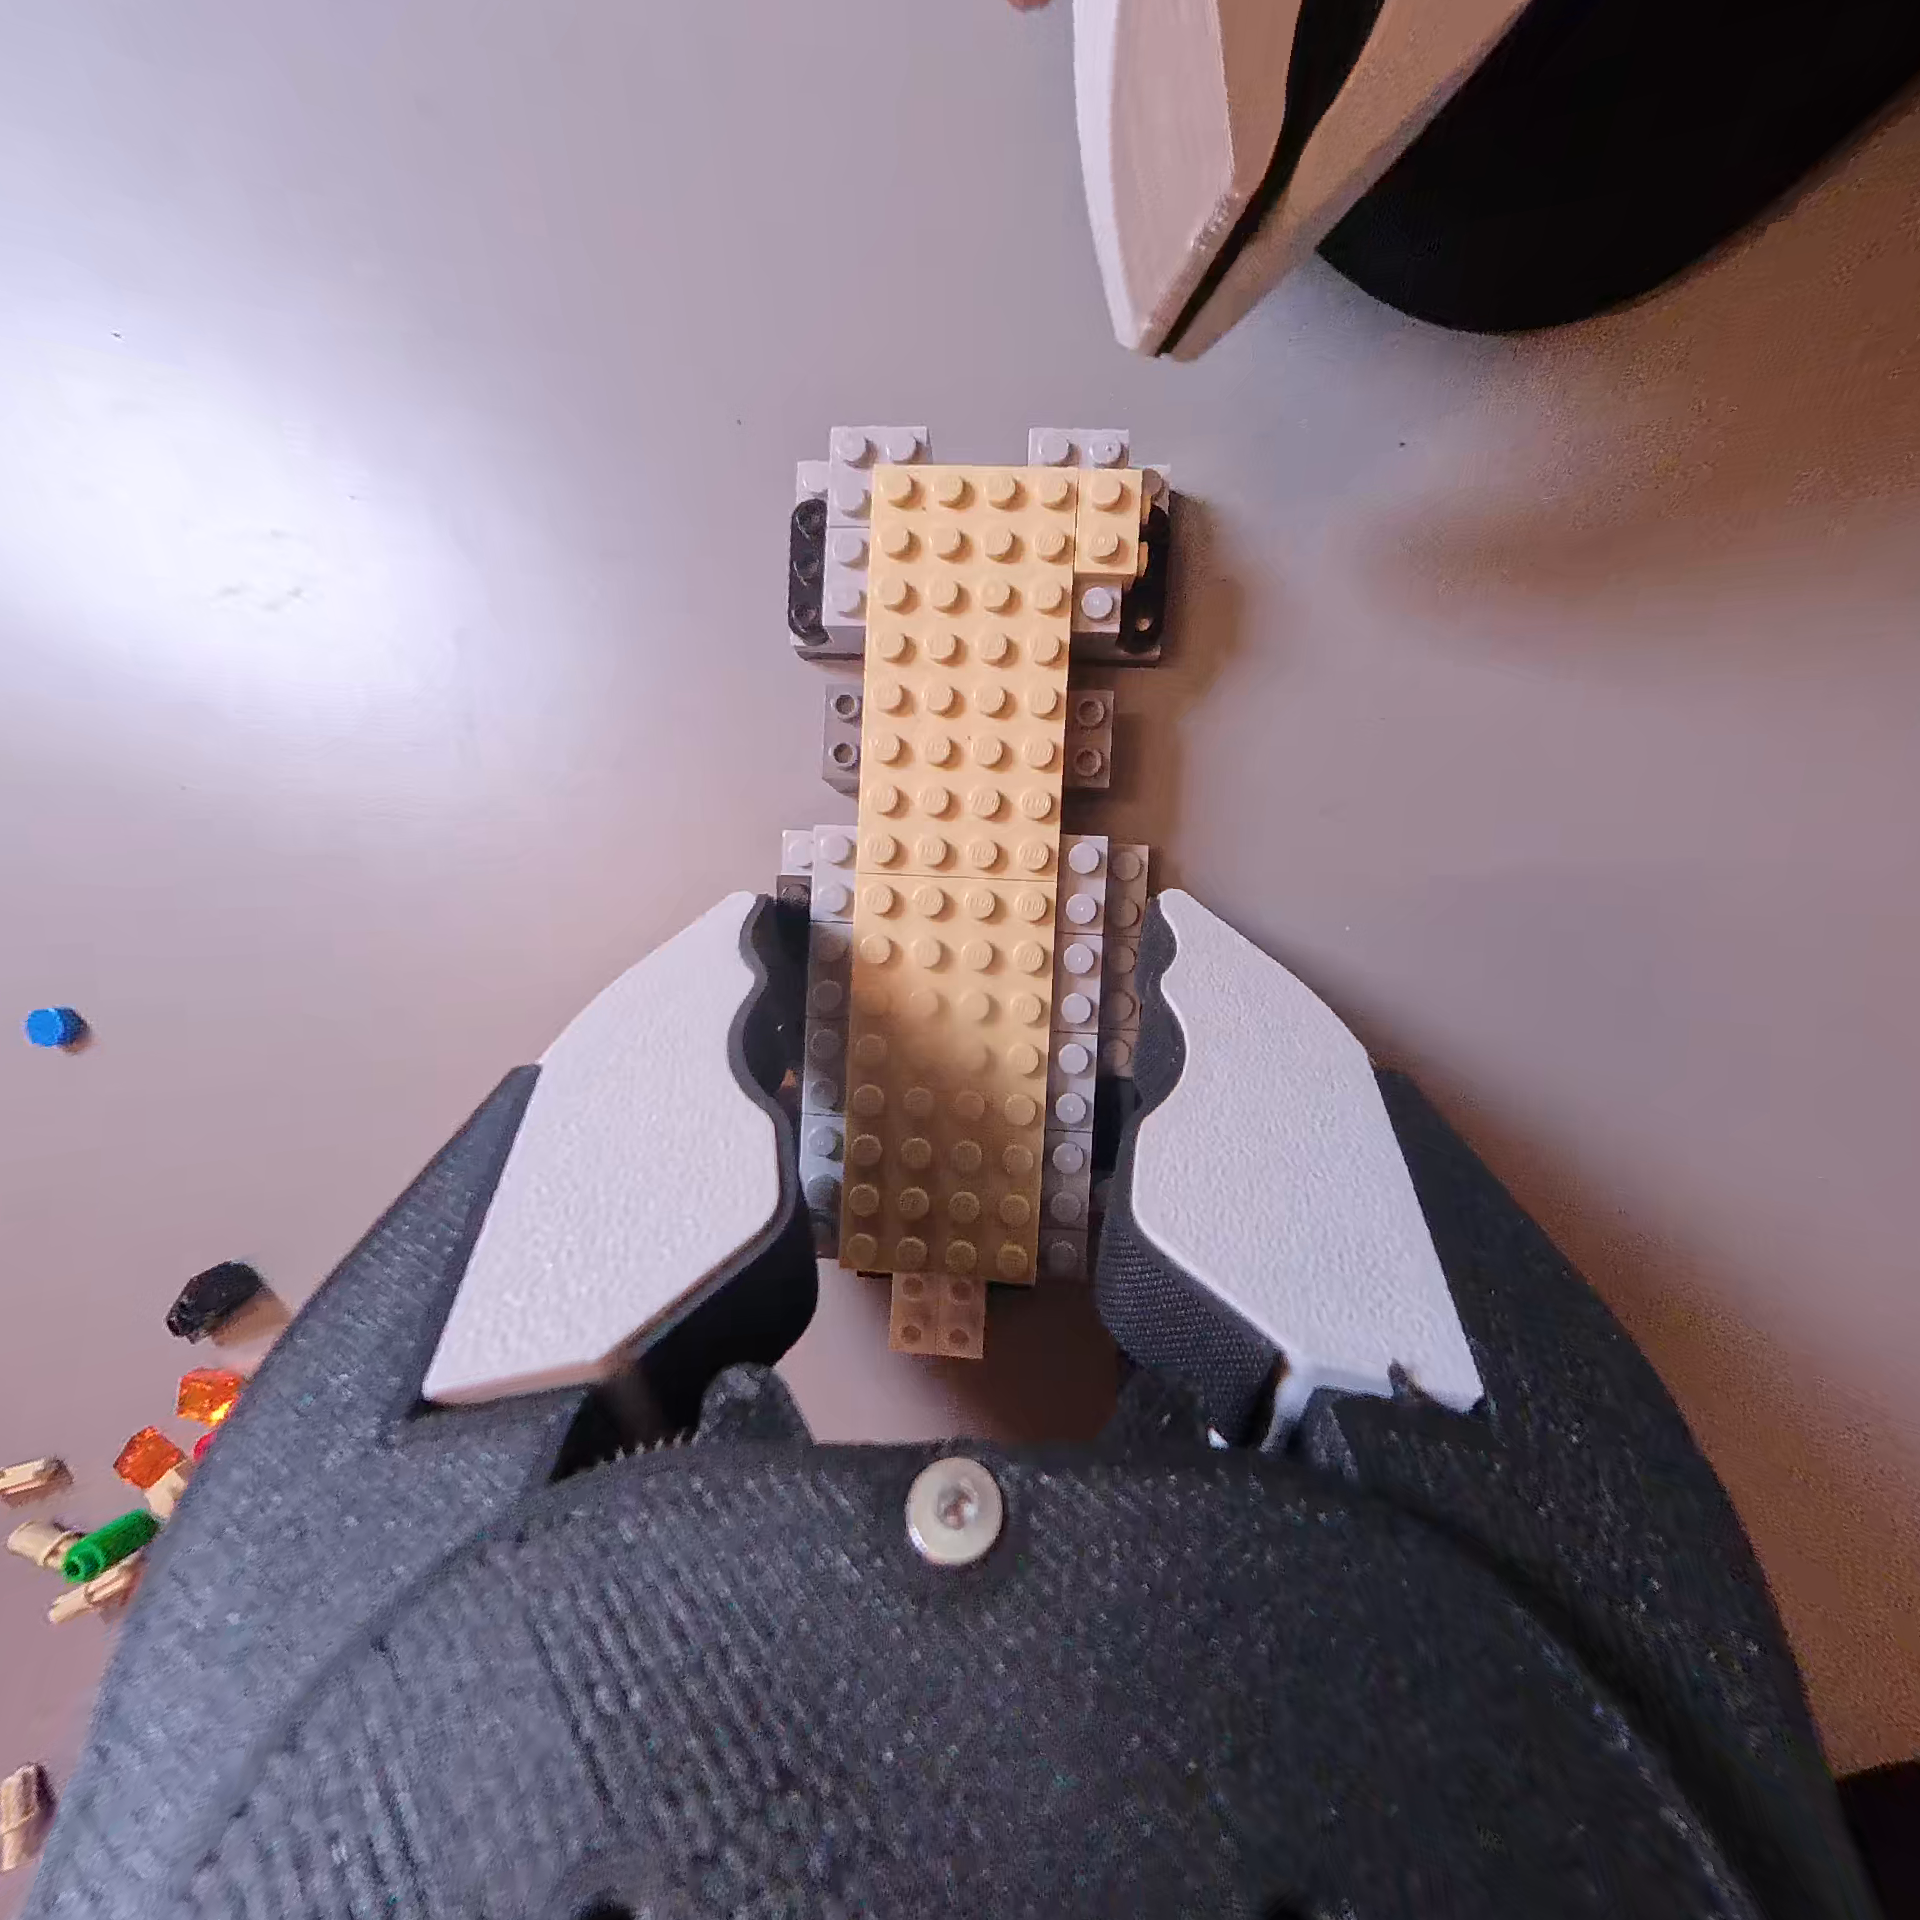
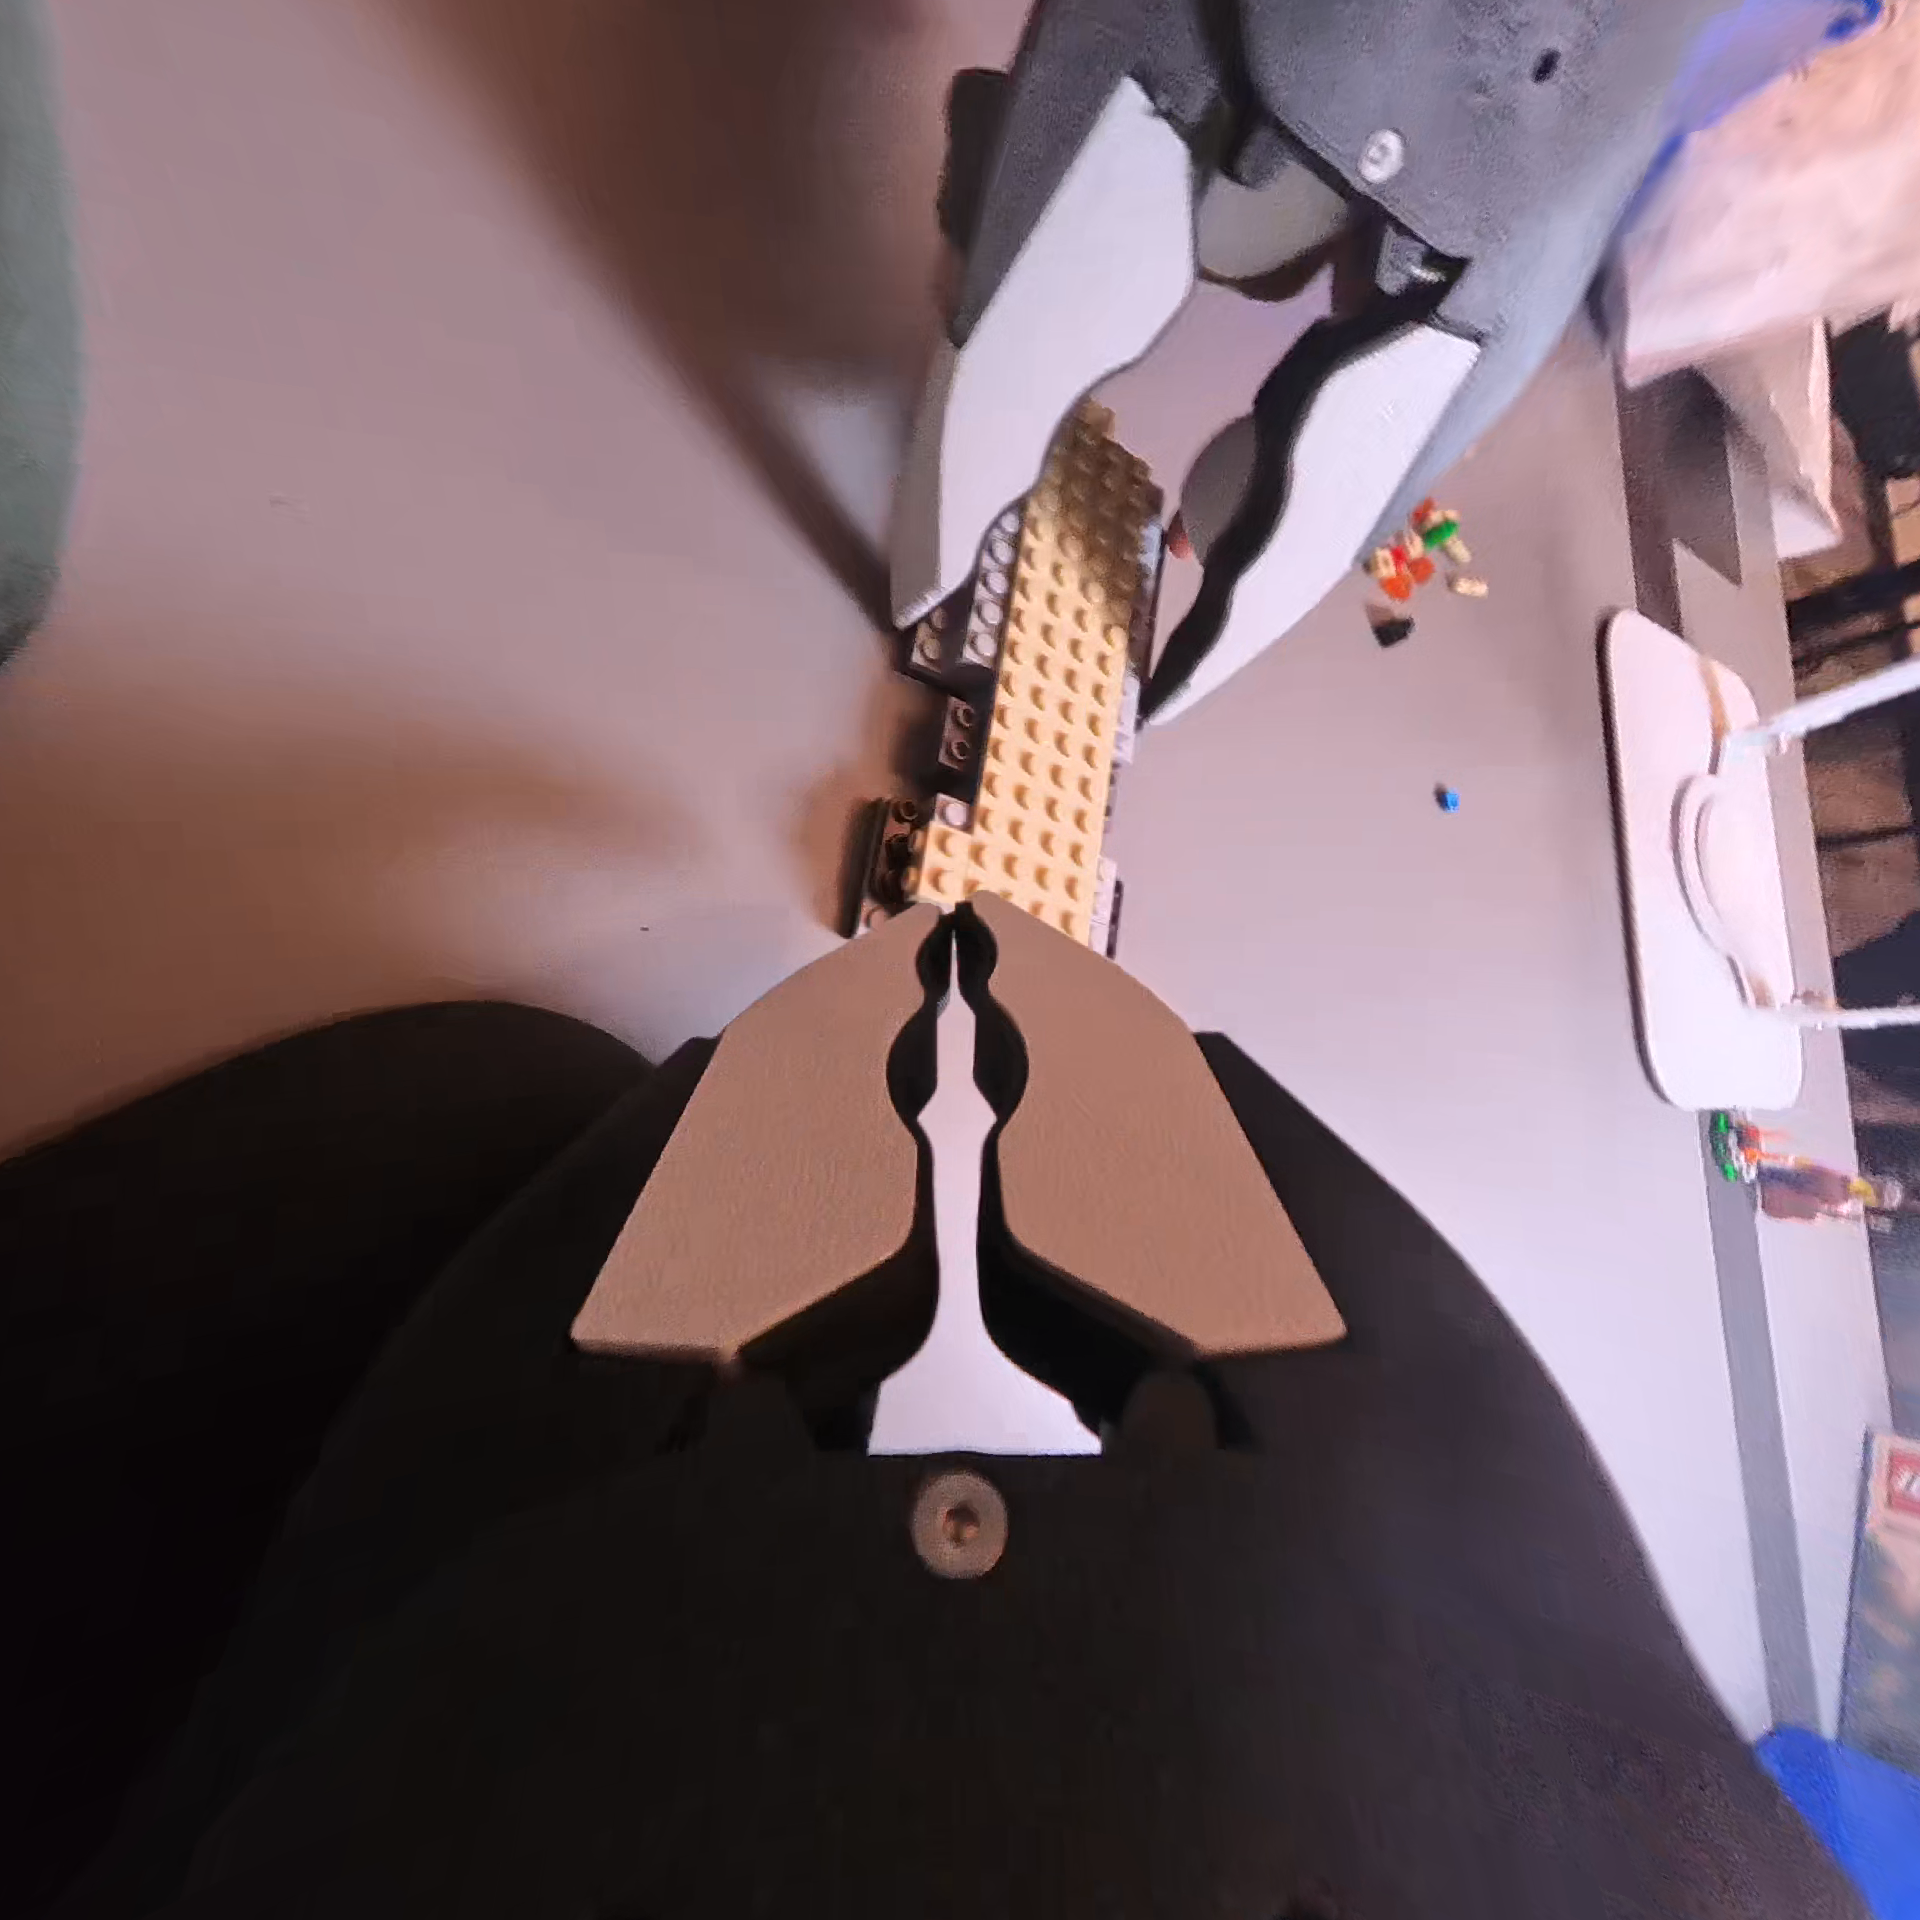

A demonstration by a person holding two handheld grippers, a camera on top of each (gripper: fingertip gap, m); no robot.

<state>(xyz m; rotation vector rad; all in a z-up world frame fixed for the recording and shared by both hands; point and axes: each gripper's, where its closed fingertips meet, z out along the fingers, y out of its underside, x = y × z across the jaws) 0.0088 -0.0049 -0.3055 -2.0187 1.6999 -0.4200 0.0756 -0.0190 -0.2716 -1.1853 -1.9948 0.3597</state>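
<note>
A long brick model (image 1: 966, 727) with tan studded plates on top of grey and dark bricks lies on the grey table (image 1: 416, 416). My left gripper (image 1: 961, 899) straddles its near half, with both pads pressed on its grey sides. The right wrist view shows the same model (image 2: 1049, 748) held by the left gripper (image 2: 1034, 665). My right gripper (image 2: 956, 909) is shut, tips together, just above the model's other end beside a small tan plate (image 2: 940, 852). In the left wrist view the right gripper (image 1: 1169, 348) hangs beyond the model's far right corner.
Loose small pieces lie left of my left gripper: a blue one (image 1: 54, 1027), a black one (image 1: 213, 1299), orange ones (image 1: 208, 1392) and a green one (image 1: 109, 1543). A white stand base (image 2: 1683, 883) sits near the table's right edge. My right fingertips sit around 8 cm from my left ones.
</note>
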